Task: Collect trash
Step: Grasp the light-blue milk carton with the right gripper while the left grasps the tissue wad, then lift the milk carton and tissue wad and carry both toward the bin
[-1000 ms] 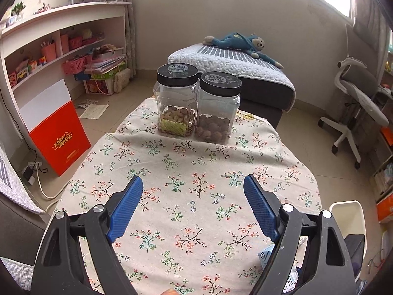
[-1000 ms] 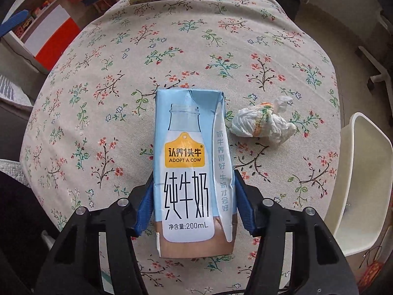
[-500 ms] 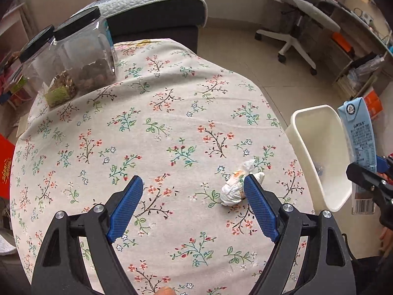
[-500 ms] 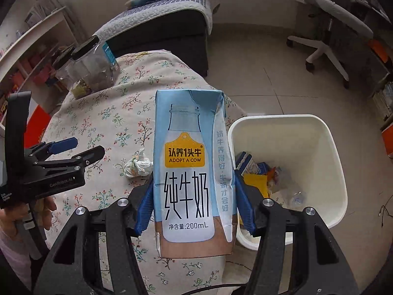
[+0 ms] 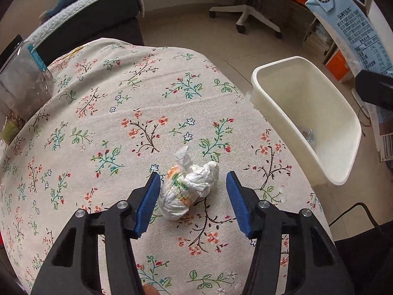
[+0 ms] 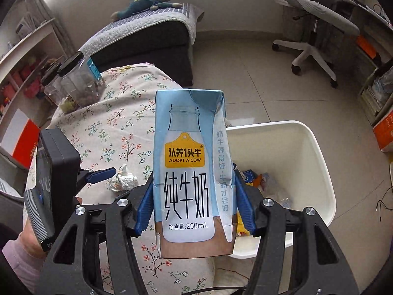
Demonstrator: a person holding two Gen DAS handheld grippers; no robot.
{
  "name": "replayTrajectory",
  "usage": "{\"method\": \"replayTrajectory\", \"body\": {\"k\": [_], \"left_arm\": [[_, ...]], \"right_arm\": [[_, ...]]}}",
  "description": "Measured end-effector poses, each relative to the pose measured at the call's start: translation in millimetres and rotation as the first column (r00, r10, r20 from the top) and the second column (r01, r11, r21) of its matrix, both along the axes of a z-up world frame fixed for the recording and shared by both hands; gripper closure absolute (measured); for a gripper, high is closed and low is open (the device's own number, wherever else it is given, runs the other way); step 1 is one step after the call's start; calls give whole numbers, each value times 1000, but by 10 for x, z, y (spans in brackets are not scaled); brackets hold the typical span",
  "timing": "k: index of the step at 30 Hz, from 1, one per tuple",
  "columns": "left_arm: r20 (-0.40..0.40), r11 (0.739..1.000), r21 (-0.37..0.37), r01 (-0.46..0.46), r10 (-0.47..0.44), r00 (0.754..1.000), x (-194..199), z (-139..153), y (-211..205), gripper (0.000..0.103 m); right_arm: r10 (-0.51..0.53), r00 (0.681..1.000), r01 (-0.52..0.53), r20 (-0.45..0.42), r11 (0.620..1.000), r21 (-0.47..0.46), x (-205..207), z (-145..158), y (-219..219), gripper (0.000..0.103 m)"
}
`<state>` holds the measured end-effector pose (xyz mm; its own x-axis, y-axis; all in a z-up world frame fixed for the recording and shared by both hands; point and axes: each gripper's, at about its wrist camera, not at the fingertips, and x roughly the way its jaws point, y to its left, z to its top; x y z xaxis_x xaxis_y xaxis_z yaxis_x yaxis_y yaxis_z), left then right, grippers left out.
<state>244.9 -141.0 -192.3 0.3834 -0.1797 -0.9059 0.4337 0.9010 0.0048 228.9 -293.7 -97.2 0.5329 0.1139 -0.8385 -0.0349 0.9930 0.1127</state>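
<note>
A crumpled white tissue (image 5: pixel 188 186) with orange and green print lies on the floral tablecloth (image 5: pixel 122 113). My left gripper (image 5: pixel 192 198) points down over it, its jaws closing with the tissue between them; the left pad is at the tissue, the right pad stands apart from it. The same tissue (image 6: pixel 122 180) shows in the right wrist view beside the left gripper's blue finger (image 6: pixel 102 174). My right gripper (image 6: pixel 192 207) is shut on a blue milk carton (image 6: pixel 192 172), held upright above the white trash bin (image 6: pixel 316 152). The carton (image 5: pixel 353 39) also appears at the left wrist view's right edge.
The white bin (image 5: pixel 285 73) stands against the table's right edge and holds several scraps (image 6: pixel 258 179). Two black-lidded jars (image 6: pixel 76 83) stand at the table's far left. Beyond are a dark bed (image 6: pixel 147 36), an office chair (image 6: pixel 314 24) and shelves (image 6: pixel 22 73). A hand (image 6: pixel 27 241) holds the left gripper.
My left gripper swung from the jars down over the tissue and its jaws narrowed around it. The right gripper carried the carton off the table to above the bin, then stayed put.
</note>
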Motion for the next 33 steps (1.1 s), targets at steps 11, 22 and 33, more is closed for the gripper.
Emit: {"method": "replayTrajectory", "body": {"k": [11, 22, 33], "left_arm": [[92, 953, -61, -297, 302, 949, 165, 379, 927, 71], [234, 745, -227, -627, 667, 708, 39, 1130, 2007, 71], [527, 758, -313, -572, 640, 560, -289, 1828, 1818, 70]], "right_arm": [[44, 995, -46, 91, 999, 24, 129, 228, 388, 47], [41, 950, -58, 310, 997, 45, 118, 704, 765, 47], [-50, 850, 40, 524, 999, 31, -19, 1048, 771, 47]]}}
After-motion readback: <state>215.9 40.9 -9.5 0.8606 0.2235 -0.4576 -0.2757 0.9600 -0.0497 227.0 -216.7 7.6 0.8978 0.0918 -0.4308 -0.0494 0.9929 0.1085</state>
